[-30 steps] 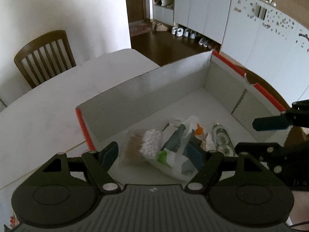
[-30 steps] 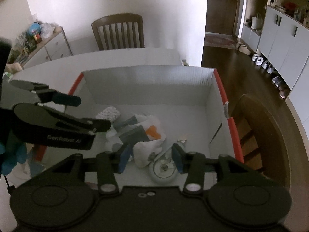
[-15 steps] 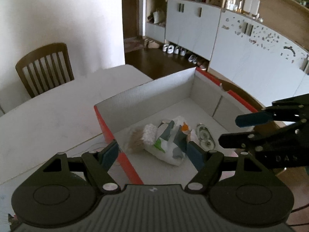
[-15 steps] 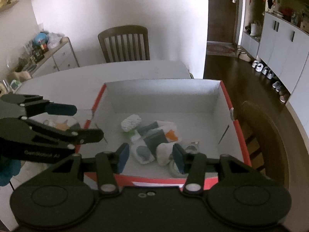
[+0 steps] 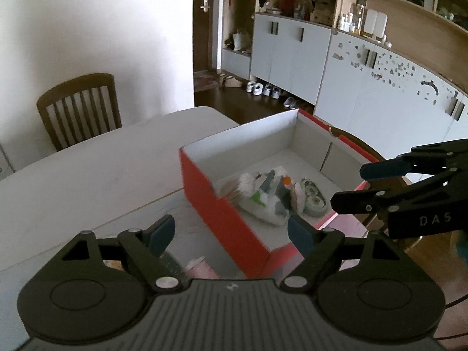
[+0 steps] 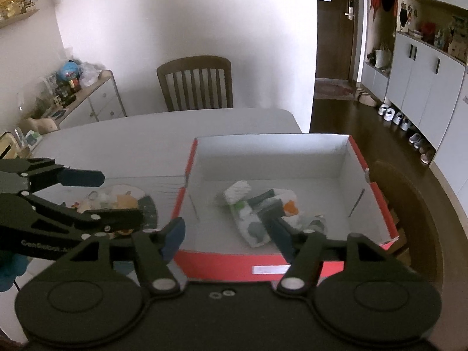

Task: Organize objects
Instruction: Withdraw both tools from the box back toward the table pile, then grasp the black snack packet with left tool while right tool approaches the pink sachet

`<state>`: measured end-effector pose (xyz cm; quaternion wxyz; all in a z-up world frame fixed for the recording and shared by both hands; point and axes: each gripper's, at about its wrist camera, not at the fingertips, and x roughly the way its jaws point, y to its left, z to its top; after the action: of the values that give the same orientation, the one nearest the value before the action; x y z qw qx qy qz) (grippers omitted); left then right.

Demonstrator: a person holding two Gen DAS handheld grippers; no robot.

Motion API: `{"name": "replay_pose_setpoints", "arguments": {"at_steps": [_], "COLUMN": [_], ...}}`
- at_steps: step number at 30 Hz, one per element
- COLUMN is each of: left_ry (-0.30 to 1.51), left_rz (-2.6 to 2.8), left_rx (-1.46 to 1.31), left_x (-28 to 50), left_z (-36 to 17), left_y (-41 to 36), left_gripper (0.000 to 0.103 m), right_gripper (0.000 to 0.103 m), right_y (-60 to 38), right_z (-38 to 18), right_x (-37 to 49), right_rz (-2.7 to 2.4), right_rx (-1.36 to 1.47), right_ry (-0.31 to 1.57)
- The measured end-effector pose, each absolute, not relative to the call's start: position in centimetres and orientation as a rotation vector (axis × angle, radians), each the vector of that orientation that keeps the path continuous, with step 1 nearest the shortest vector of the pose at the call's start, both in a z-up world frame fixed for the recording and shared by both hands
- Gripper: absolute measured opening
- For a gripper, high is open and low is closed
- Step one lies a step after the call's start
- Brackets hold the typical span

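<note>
The loose pile of small items (image 6: pixel 117 201) lies on the table (image 6: pixel 146 134) at nine o'clock of the red box (image 6: pixel 263 266), under the left gripper (image 6: pixel 117 196), which is nearer. Right gripper (image 6: pixel 228 234) hangs above the box's near wall. Both tilt downward, jaws opening, holding nothing.

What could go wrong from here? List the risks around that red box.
1. The red box sits near the table's right edge beside a chair; a nudge might push it off.
2. The left gripper and right gripper, both empty with jaws opening, are close together and could collide.
3. The small items left of the box are cluttered, so a grab may catch several.
</note>
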<state>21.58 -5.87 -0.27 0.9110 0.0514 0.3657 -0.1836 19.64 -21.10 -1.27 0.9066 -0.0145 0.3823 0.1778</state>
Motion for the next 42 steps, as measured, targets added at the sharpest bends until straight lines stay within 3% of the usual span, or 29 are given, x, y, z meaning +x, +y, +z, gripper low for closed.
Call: {"name": "replay_pose_setpoints", "arguments": {"at_steps": [5,9,14,23,42], "left_ry": [0.729,0.721,0.737,0.721,0.852], "left_rz": [-0.364,-0.353,-0.336,-0.28,-0.117], "left_rx": [0.115,0.109,0.066,0.052,0.022], "left_x": [19.6,18.3,17.2,15.1,18.3], "left_z": [-0.2,-0.3,-0.8,-2.4,-8.5], "left_y": [-3.3,-1.2,1.9,7.3,15.4], "left_gripper": [0.085,0.1,0.102,0.103,0.103], "right_gripper": [0.075,0.085,0.093,0.093,0.091], "right_y": [-19.1,-17.0,-14.5,-10.8,-6.2], "right_z": [-1.3,-1.5,-1.9,-3.3,-8.6], "right_x": [18.4,17.3,16.2,15.5,17.5], "right_rz": [0.368,0.382,0.402,0.4,0.322], "right_rx": [-0.018,-0.019,-0.04,-0.056,-0.062], "right_ry": [0.785,0.779,0.772,0.8,0.861]}}
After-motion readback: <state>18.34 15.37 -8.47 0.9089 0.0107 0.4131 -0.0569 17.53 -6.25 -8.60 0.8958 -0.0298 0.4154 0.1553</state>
